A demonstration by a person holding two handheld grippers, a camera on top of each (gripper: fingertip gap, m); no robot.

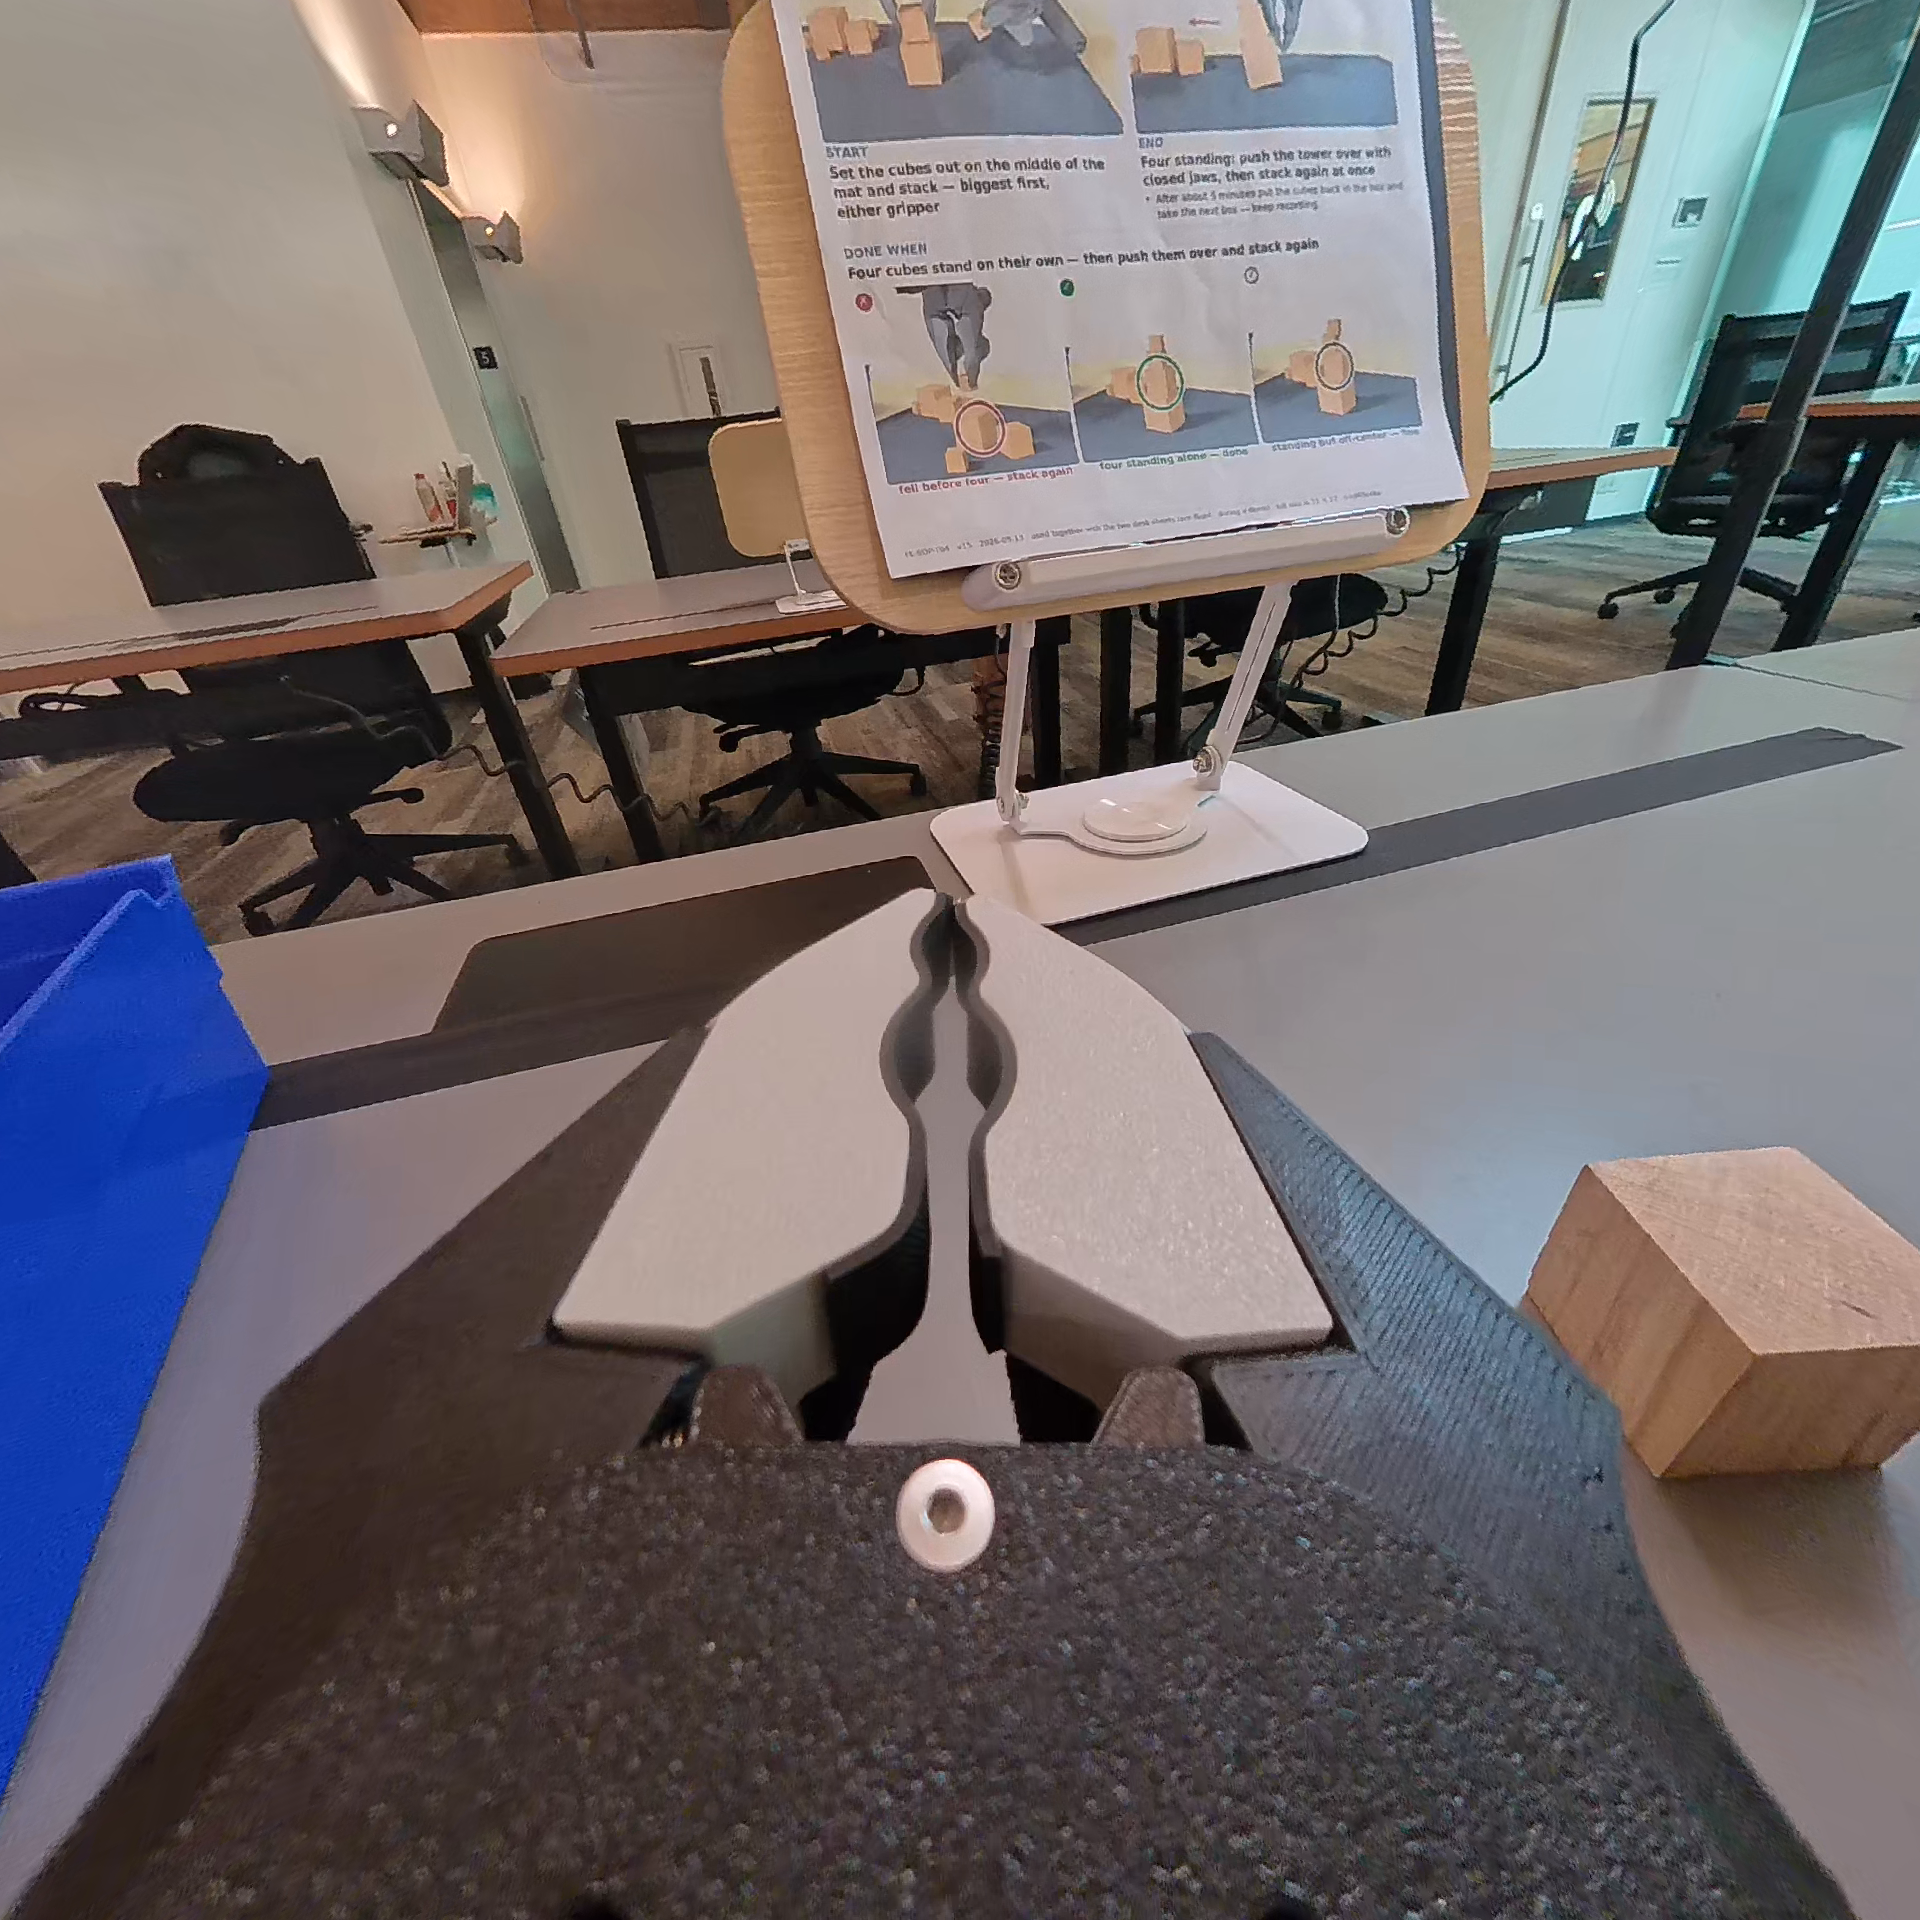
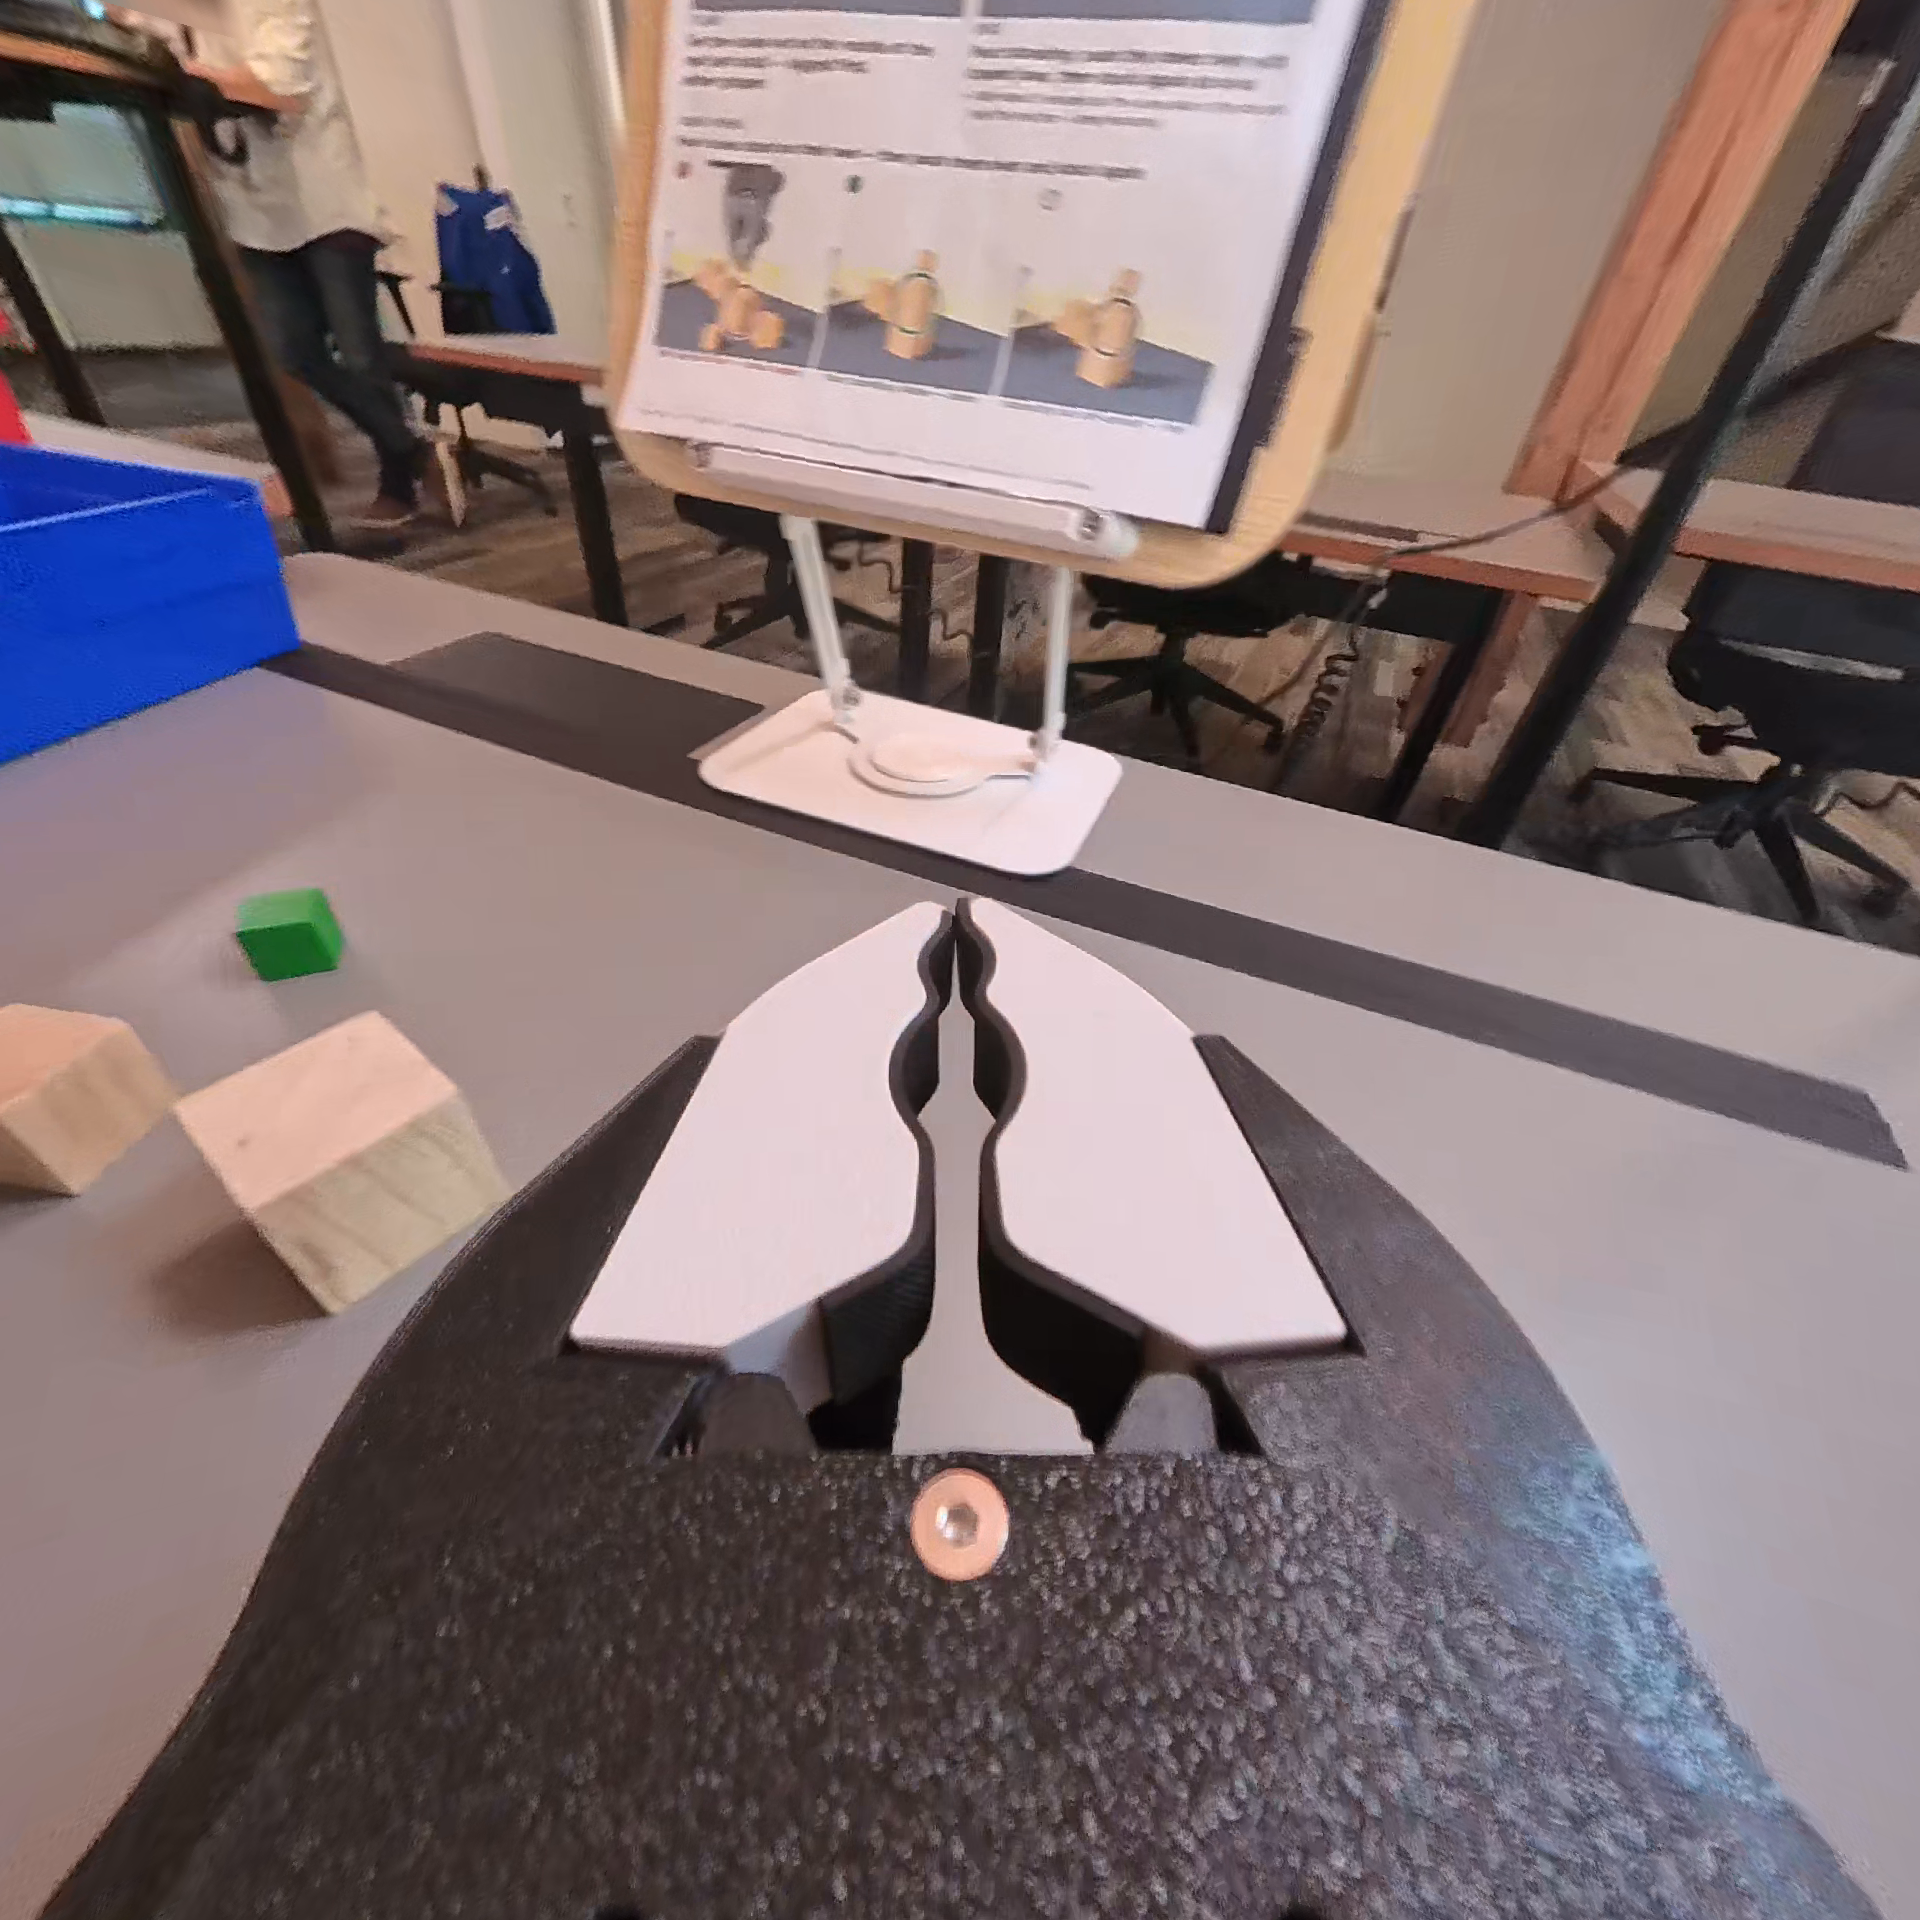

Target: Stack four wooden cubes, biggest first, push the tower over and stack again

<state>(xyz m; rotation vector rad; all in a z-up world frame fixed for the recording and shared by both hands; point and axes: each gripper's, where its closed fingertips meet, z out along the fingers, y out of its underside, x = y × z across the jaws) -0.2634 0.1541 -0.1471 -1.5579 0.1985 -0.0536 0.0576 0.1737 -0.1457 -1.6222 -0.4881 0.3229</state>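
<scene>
Fingers (image 1: pixel 1091 1039) of both grippers closed on nothing, wooden cube (image 1: pixel 1725 1309) right of left gripper (image 1: pixel 954 902)

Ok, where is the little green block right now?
In the right wrist view, the green block sits on the grey table, left of the shut right tongs, beyond two wooden blocks and before the blue bin.

You're over a grey table (image 2: pixel 1455 1351) crossed by a black strip (image 2: pixel 1455 1029). Your grippers show pale grey fingers (image 1: pixel 790 1122) in speckled black housings. Blue bin (image 2: pixel 125 603), small green cube (image 2: pixel 289 933), pale wooden cubes (image 2: pixel 343 1153), one browner, grained (image 1: pixel 1725 1309). White stand (image 2: pixel 914 795), tan board.
</scene>
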